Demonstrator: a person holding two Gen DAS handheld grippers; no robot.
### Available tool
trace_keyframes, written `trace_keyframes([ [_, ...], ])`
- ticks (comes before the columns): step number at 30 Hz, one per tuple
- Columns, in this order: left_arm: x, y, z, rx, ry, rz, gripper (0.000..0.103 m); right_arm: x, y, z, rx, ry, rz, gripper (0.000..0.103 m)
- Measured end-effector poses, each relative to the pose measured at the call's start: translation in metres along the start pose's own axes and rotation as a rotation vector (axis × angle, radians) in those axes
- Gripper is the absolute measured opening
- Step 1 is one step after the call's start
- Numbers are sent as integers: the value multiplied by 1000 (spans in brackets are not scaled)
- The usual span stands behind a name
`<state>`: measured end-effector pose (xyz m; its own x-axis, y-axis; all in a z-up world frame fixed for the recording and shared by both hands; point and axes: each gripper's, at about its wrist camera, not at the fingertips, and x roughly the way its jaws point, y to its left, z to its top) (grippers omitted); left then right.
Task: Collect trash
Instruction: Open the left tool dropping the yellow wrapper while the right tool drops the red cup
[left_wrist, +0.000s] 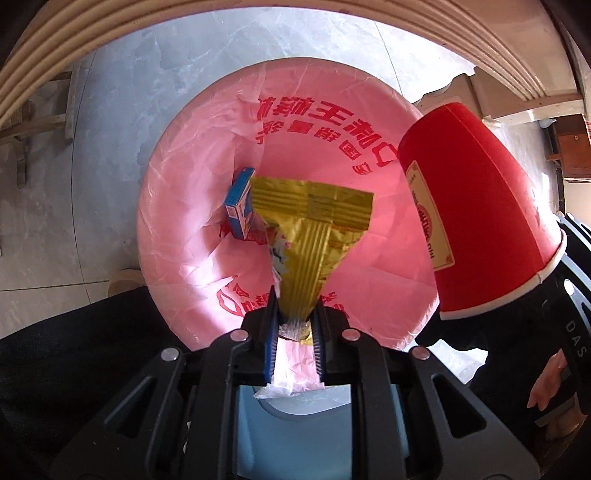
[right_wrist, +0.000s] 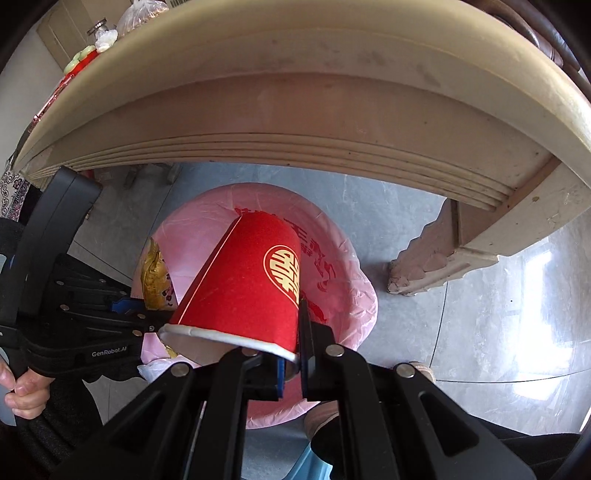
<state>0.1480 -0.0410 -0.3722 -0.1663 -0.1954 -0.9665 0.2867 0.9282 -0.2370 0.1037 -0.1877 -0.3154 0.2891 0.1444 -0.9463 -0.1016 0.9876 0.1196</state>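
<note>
A bin lined with a pink bag (left_wrist: 192, 184) (right_wrist: 332, 266) stands on the floor below both grippers. My left gripper (left_wrist: 293, 325) is shut on a gold snack wrapper (left_wrist: 314, 229), which hangs over the bin's mouth. A small blue box (left_wrist: 240, 203) lies inside the bag beside it. My right gripper (right_wrist: 293, 343) is shut on the rim of a red paper cup (right_wrist: 247, 280) (left_wrist: 480, 206) with a gold emblem, tipped bottom-forward over the bin. The left gripper (right_wrist: 122, 306) and the wrapper (right_wrist: 153, 273) also show at the left of the right wrist view.
A cream table's moulded edge (right_wrist: 295, 110) arches over the bin, with its carved leg (right_wrist: 436, 254) at the right. Grey tiled floor (left_wrist: 110, 129) surrounds the bin. Wooden furniture (left_wrist: 37, 122) stands at the left. A hand (right_wrist: 22, 391) grips the left tool.
</note>
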Motion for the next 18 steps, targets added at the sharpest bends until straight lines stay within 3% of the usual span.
trace_keyframes([
  [8, 23, 14, 9, -72, 75, -72, 17, 20, -4, 4, 20, 58, 15, 6],
  [18, 34, 13, 17, -84, 91, -70, 17, 33, -4, 4, 16, 95, 17, 6],
])
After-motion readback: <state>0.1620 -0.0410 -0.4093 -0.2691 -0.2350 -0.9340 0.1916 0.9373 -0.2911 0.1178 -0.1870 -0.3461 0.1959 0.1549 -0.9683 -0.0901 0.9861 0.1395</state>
